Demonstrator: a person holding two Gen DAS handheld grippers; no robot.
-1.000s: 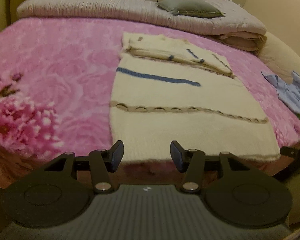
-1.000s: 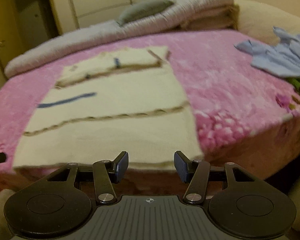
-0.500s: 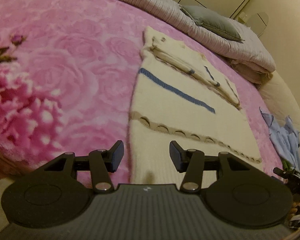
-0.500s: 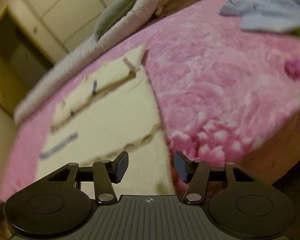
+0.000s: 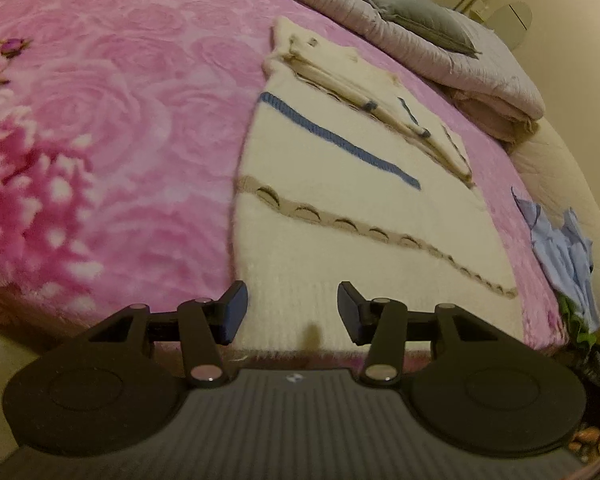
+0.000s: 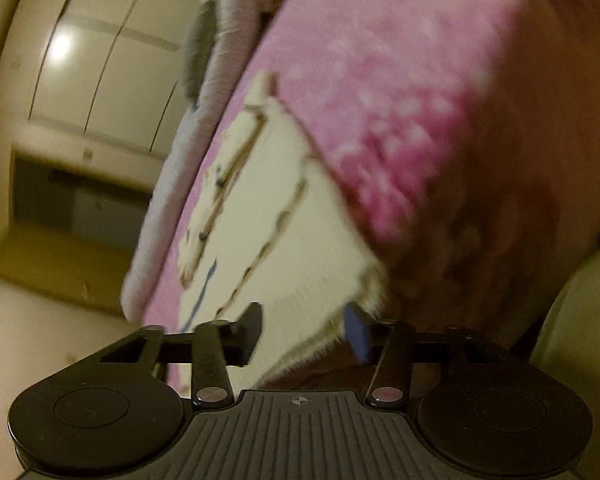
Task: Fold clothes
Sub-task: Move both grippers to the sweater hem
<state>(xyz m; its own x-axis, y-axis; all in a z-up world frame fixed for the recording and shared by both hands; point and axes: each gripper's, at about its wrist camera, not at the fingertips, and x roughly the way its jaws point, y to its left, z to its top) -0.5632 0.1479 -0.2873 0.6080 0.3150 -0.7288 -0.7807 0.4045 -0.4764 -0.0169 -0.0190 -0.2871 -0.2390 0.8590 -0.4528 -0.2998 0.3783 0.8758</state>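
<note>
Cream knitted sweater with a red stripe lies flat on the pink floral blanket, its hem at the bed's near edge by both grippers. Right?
Not quite: the stripe across the cream knitted sweater is blue, not red, as the left wrist view shows. The rest holds: it lies flat on the pink floral blanket, hem at the near edge by the left gripper and right gripper.
</note>
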